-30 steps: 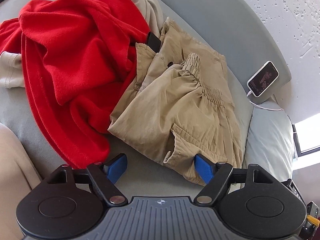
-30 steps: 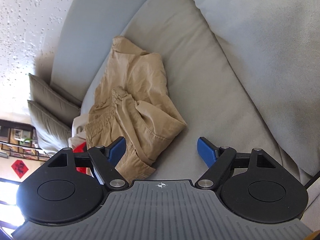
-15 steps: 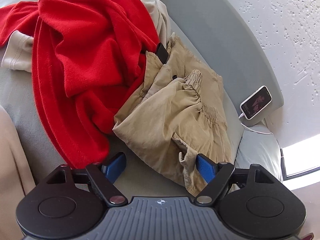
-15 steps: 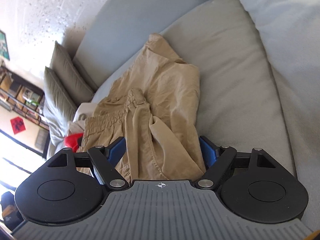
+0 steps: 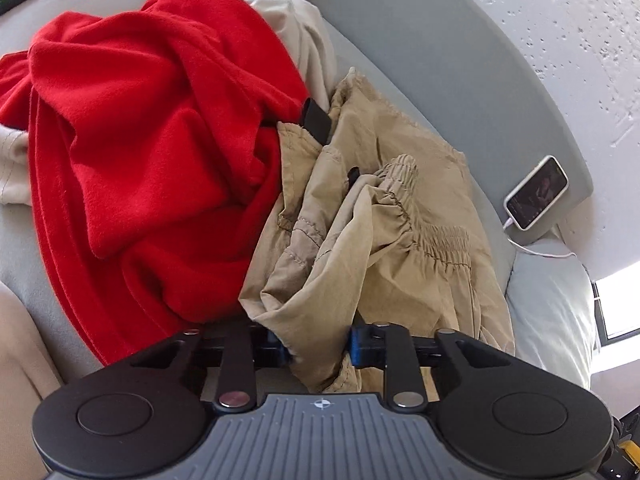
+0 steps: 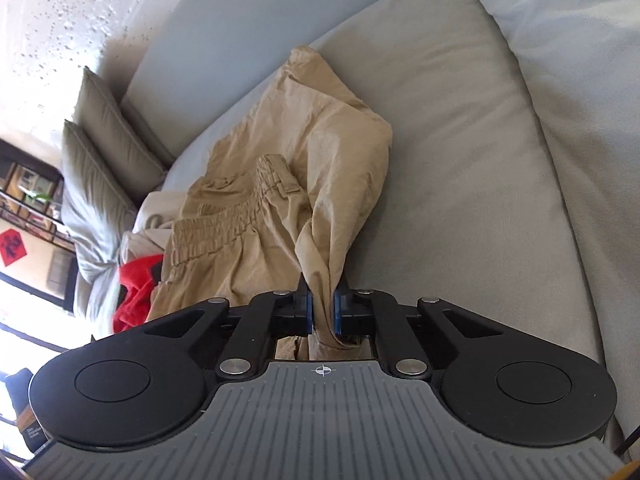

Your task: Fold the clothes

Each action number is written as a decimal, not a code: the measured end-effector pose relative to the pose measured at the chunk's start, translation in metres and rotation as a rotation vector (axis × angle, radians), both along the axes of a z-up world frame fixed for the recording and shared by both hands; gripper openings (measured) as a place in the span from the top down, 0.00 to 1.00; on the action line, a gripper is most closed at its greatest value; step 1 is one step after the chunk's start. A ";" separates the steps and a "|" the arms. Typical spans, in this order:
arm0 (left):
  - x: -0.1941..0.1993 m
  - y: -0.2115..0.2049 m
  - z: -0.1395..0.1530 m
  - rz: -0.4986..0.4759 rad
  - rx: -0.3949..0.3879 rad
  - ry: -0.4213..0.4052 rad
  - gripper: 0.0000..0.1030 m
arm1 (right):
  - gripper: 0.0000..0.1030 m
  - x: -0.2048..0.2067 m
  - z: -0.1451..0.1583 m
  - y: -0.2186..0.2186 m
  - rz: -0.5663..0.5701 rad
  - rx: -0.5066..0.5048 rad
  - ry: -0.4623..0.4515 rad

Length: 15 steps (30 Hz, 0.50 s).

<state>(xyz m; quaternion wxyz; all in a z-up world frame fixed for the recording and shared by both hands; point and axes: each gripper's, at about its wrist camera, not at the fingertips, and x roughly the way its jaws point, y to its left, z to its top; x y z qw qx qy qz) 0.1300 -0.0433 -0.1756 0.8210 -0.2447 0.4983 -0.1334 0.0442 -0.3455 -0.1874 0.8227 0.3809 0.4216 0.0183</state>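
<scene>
Crumpled khaki shorts (image 5: 400, 248) with an elastic waistband lie on a grey sofa seat (image 6: 460, 168). In the left wrist view my left gripper (image 5: 318, 346) is closing, its blue pads pressing a bunched edge of the shorts at the near side. In the right wrist view my right gripper (image 6: 322, 314) is closing too, and its pads pinch a twisted fold of the same khaki shorts (image 6: 304, 184). A red fleece garment (image 5: 152, 148) is heaped just left of the shorts, partly over them.
A pale beige garment (image 5: 300, 36) lies under the red fleece. A phone (image 5: 536, 192) with a white cable leans on the sofa's corner at the right. Two grey cushions (image 6: 100, 148) stand at the far end. The textured wall (image 5: 560, 20) rises behind the backrest.
Both grippers went from wide open beside the shorts to clamped on folds of khaki fabric. The right wrist rolled and moved in over the shorts' edge.
</scene>
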 end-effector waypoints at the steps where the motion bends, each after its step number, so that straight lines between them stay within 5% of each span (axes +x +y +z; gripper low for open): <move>1: -0.002 0.000 0.005 -0.031 -0.002 -0.006 0.82 | 0.92 -0.006 0.005 0.001 -0.011 -0.002 0.006; 11: -0.042 0.018 0.019 -0.241 -0.068 0.081 0.83 | 0.92 -0.112 0.031 -0.002 -0.145 0.061 0.108; 13: -0.048 0.019 0.011 -0.247 -0.029 0.100 0.81 | 0.92 -0.123 0.028 0.001 -0.151 0.057 0.116; 15: -0.052 0.018 0.002 -0.236 0.052 0.119 0.69 | 0.87 -0.128 0.022 0.004 -0.148 0.041 0.132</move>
